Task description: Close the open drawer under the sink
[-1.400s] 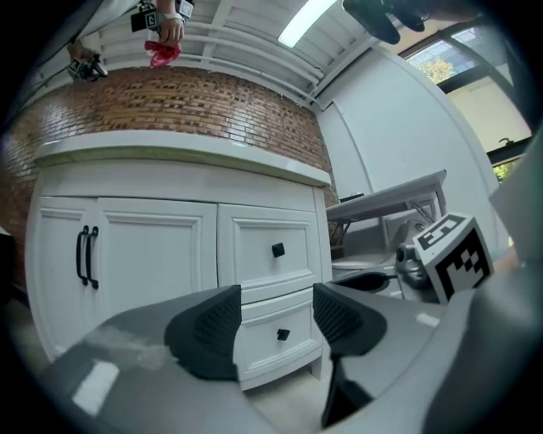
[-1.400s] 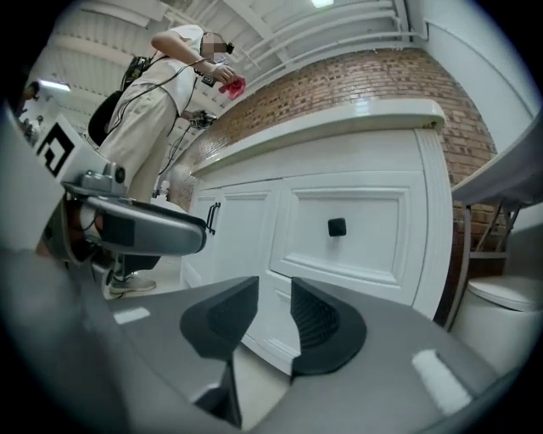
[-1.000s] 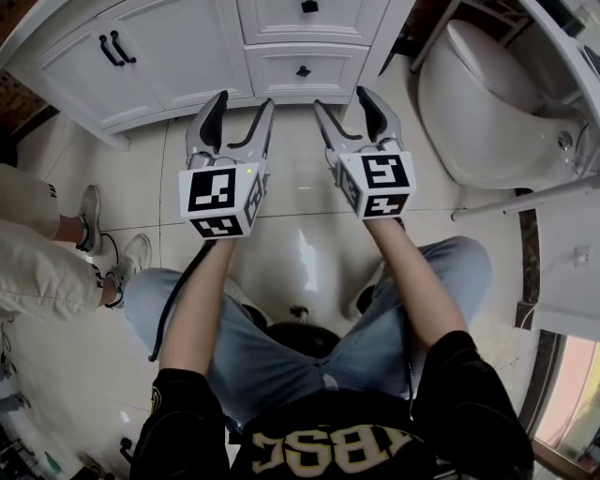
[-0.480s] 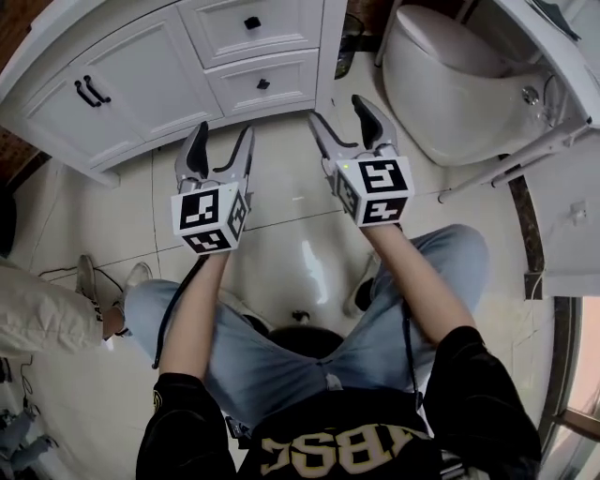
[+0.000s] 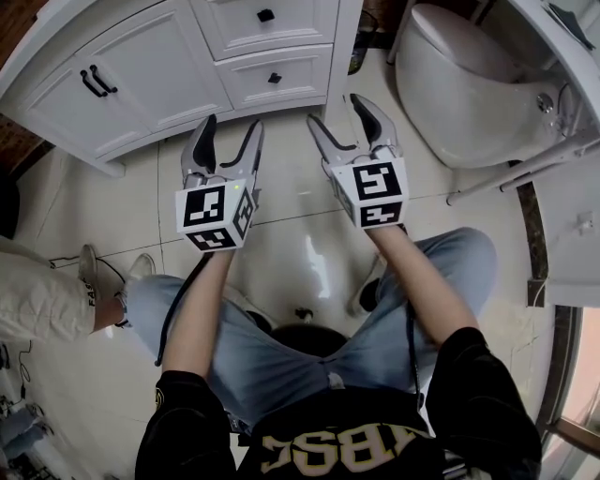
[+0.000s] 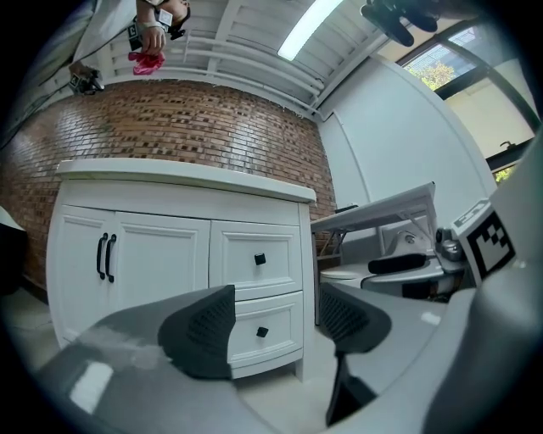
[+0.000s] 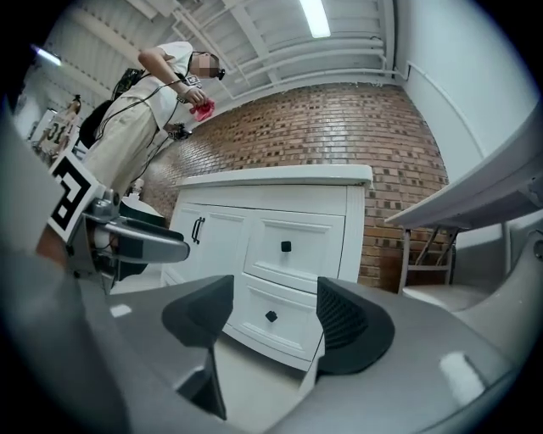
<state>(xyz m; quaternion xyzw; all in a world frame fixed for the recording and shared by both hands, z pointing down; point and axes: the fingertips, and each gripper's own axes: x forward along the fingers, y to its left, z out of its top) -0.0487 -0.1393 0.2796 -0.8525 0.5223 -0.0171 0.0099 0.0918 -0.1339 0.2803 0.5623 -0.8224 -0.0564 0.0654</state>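
Observation:
A white vanity cabinet (image 5: 159,70) fills the top of the head view. It has two stacked drawers with black knobs, the upper drawer (image 5: 265,16) and the lower drawer (image 5: 275,78). Both fronts look about flush, and I cannot tell whether either stands out. My left gripper (image 5: 230,131) hovers over the floor tiles just short of the cabinet base, open and empty. My right gripper (image 5: 339,114) is beside it, also open and empty. In the left gripper view the lower drawer (image 6: 260,332) shows between the left gripper's (image 6: 273,320) pads. The right gripper (image 7: 271,320) frames the lower drawer (image 7: 271,316) too.
Two cabinet doors with black handles (image 5: 94,82) sit left of the drawers. A white toilet (image 5: 459,84) stands right of the cabinet, with a white folding frame (image 5: 525,169) beyond it. A bystander's leg and shoes (image 5: 89,281) are at the left. My knees are below the grippers.
The head view has shifted, so the cabinet sits differently in frame. Both grippers stay open, side by side before the drawers. The bystander's legs have moved at the left.

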